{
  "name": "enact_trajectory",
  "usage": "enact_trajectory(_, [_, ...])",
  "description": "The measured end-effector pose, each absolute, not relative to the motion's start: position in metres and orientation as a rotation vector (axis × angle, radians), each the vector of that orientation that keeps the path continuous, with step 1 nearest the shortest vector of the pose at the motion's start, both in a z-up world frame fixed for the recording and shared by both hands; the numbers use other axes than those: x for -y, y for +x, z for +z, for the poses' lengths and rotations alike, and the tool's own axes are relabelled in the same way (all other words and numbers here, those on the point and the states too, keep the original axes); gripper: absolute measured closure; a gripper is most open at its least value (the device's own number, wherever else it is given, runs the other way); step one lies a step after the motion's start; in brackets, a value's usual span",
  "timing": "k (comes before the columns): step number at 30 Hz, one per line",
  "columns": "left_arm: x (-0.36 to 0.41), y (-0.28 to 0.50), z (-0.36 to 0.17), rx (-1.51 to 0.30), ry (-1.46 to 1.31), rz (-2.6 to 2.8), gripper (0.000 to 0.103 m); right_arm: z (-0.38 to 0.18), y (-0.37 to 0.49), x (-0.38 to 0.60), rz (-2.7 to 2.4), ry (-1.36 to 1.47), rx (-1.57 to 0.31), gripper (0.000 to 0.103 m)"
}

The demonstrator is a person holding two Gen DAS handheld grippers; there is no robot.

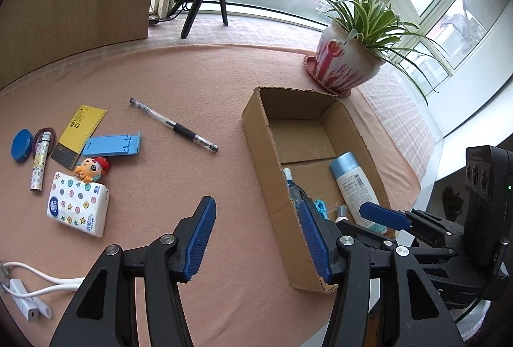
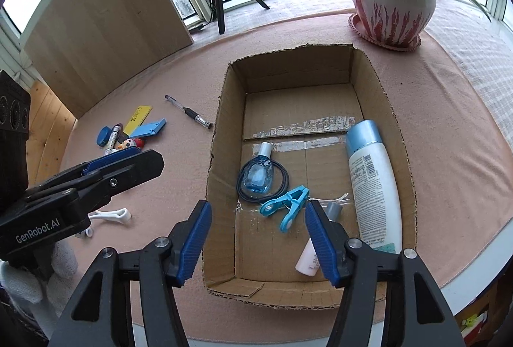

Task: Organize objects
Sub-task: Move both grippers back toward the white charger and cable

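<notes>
Centrally, the open brown cardboard box point(image 2: 307, 97) is seen holding a white bottle with a blue cap point(image 2: 373, 177). Both the right claw point(image 2: 258, 239) and left claw point(image 1: 256, 238) are held open and empty.

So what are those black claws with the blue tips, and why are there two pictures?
They are two hand-held grabbers; a person holds one in each hand. Each has a little camera looking along its fingers, so you get one picture from each.

The left gripper hangs over the pink tablecloth, open and empty. Near it lie a tissue pack, a small toy, a blue stand, a yellow ruler and a pen.

The right gripper hangs over the cardboard box, also open and empty. Already inside are a white bottle, a small blue bottle, a black hair tie, a blue clip and a small tube.
</notes>
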State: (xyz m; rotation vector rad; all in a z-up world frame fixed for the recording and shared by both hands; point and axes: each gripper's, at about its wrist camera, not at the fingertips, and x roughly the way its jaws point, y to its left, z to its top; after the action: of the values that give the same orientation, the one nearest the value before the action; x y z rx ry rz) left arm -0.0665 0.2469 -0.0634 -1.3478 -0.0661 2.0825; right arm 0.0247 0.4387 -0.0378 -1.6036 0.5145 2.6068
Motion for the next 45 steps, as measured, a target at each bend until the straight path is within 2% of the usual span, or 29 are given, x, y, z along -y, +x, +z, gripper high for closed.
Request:
enact_trajectory(11, [-0.128,-0.059,-0.072,0.161,-1.439,2.258,0.045,-0.038,0.0,-0.363,2.733,-1.718,-0.417,0.046])
enact_trajectory(26, [0.034,-0.038,-0.123,0.33,-1.688,2.445,0.045,-0.051,-0.014,-0.242,2.886,-1.896,-0.226,0.046])
enact_trajectory(31, [0.059,-0.048,-0.141,0.371,-1.732,2.455,0.047,-0.057,-0.011,-0.211,2.911,-1.94,-0.168,0.046])
enact_trajectory(36, [0.067,-0.062,-0.148,0.366,-1.732,2.426,0.055,-0.061,-0.01,-0.194,2.91,-1.957,-0.135,0.046])
enact_trajectory(45, [0.052,-0.092,-0.15,0.296,-1.712,2.382,0.056,-0.069,-0.01,-0.187,2.869,-1.973,-0.158,0.046])
